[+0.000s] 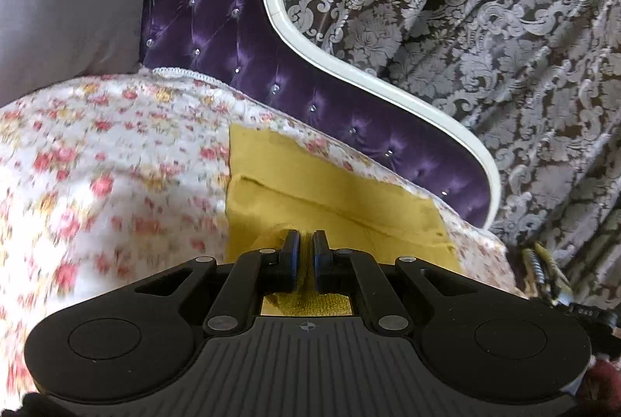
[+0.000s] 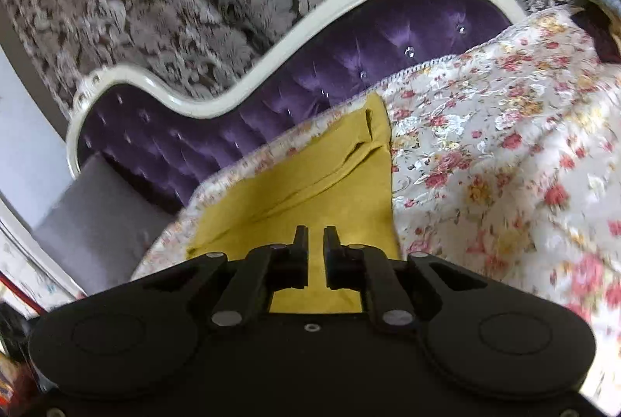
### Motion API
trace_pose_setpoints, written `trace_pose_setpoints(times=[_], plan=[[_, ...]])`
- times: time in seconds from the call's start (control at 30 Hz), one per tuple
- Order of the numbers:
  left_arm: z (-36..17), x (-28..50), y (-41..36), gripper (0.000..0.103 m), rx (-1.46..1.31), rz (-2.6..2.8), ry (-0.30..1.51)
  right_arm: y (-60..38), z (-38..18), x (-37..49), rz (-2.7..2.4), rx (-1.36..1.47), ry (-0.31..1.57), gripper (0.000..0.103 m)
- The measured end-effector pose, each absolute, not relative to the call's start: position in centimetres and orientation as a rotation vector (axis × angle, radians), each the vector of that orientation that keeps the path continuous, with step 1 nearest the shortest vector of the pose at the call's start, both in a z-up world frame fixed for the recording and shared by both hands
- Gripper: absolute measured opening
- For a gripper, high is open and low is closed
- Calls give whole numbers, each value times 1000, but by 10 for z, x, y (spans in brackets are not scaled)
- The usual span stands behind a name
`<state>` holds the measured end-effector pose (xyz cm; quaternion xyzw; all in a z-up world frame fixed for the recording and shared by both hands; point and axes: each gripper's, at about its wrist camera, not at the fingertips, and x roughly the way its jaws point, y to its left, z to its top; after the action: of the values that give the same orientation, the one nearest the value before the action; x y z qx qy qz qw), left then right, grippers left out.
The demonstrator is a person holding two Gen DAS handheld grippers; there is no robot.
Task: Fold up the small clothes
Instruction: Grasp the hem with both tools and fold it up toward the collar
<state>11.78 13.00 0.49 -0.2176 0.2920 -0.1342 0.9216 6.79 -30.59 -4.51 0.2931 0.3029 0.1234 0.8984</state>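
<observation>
A mustard-yellow garment (image 1: 330, 184) lies on a floral bedspread (image 1: 116, 164), its far part flat with a fold line across it. My left gripper (image 1: 305, 242) is shut on the garment's near edge, and a bunch of yellow fabric is pinched between its fingers. The right wrist view shows the same garment (image 2: 310, 184) running from the bed's far edge to my right gripper (image 2: 316, 236). Those jaws stand a narrow gap apart. Yellow fabric fills the gap and passes under the gripper body.
A purple tufted headboard (image 1: 233, 28) with a white curved frame (image 2: 240, 94) borders the bed's far side. Behind it hangs a grey-and-brown damask curtain (image 1: 465, 28). A grey pillow (image 2: 97, 215) rests against the headboard. The bedspread (image 2: 504, 145) extends wide beside the garment.
</observation>
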Motion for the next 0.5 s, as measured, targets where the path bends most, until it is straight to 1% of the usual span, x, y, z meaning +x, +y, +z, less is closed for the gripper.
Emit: trace_pose_setpoints(times=[0.07,0.13,0.17,0.2,0.3,0.47,0.5], plan=[[4,128,129,7,-454,-273,605,-304,-51,74,264,582,689,22],[2,132,128,7,-458,-279,607,-304,-61,69,251,564,745,38],[1,133,128,7,-457,-282,609,-305,-68,64,246,562,774,55],[1,132,127,7,-455,-284,612,-306,-75,58,236,570,797,61],[-1,128,123,7,-447,-287,618,-307,-93,35,242,623,852,60],[0,119,119,7,-435,-282,621,-299,-106,10,265,679,878,60],[1,117,119,7,-439,-282,622,-297,-106,8,271,675,879,54]])
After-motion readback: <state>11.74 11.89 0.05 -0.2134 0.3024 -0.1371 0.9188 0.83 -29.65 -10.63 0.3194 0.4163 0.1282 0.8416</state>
